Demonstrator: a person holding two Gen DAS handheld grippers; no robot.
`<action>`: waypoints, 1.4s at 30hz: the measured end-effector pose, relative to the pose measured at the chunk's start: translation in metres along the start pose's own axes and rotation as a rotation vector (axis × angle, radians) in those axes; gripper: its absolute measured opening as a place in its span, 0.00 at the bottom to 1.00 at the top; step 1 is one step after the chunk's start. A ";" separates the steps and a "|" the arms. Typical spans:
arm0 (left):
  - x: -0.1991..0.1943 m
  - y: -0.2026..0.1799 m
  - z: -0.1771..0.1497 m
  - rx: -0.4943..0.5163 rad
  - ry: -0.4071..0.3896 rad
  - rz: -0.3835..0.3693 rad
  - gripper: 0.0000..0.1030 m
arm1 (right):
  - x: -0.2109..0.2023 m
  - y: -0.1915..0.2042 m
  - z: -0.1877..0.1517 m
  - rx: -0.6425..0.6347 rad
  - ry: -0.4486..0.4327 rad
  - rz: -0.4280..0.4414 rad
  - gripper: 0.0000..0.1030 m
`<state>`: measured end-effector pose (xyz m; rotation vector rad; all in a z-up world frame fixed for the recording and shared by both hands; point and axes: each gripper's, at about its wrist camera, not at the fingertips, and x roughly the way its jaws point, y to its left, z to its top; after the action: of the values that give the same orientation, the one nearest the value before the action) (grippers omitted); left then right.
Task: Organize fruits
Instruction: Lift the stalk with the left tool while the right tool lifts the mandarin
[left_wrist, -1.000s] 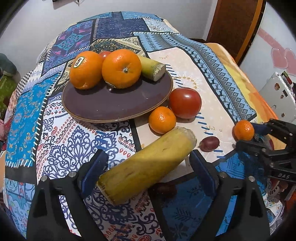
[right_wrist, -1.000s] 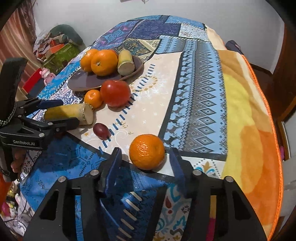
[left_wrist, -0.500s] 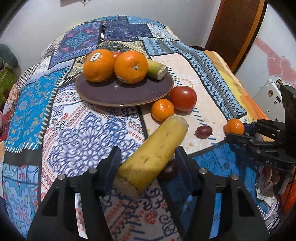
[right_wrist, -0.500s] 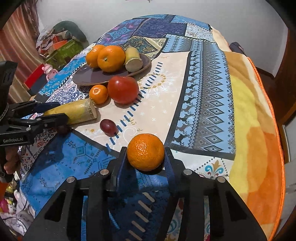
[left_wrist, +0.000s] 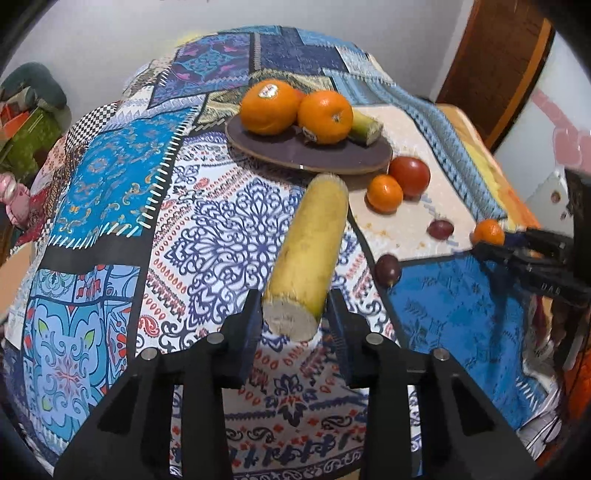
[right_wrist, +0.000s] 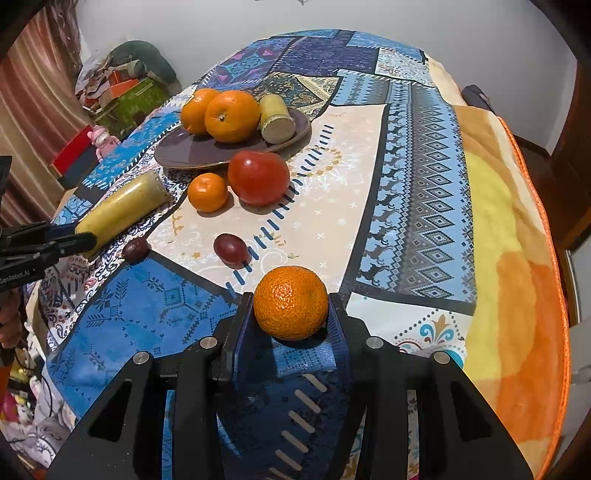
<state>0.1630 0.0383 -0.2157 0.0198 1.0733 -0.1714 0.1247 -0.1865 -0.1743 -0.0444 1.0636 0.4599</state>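
In front of the brown plate (left_wrist: 306, 157), the left gripper (left_wrist: 295, 314) is clamped on a yellow banana piece (left_wrist: 308, 251) lifted above the patterned cloth (left_wrist: 110, 192), while the right gripper (right_wrist: 290, 314), further from the plate, clasps a small mandarin (right_wrist: 290, 302)

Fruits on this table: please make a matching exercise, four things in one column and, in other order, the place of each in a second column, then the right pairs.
Column 1
1. long yellow stalk
2. tomato
3. two big oranges
4. mandarin

Column 2
A. on the plate
B. between the fingers of the right gripper
C. on the cloth, beside a small orange
D. between the fingers of the left gripper

Pairs: 1-D, 2-C, 3-A, 4-B
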 end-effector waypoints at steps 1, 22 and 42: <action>0.002 -0.002 0.000 0.007 0.005 0.006 0.35 | 0.001 0.000 0.000 0.000 0.001 0.000 0.34; 0.047 -0.019 0.046 0.058 0.017 0.025 0.35 | 0.007 -0.002 0.006 0.010 -0.012 0.014 0.34; 0.015 0.008 0.071 -0.066 -0.077 0.036 0.35 | -0.005 0.017 0.043 -0.028 -0.103 0.044 0.33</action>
<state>0.2331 0.0376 -0.1957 -0.0267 1.0007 -0.1029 0.1522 -0.1617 -0.1458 -0.0223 0.9586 0.5114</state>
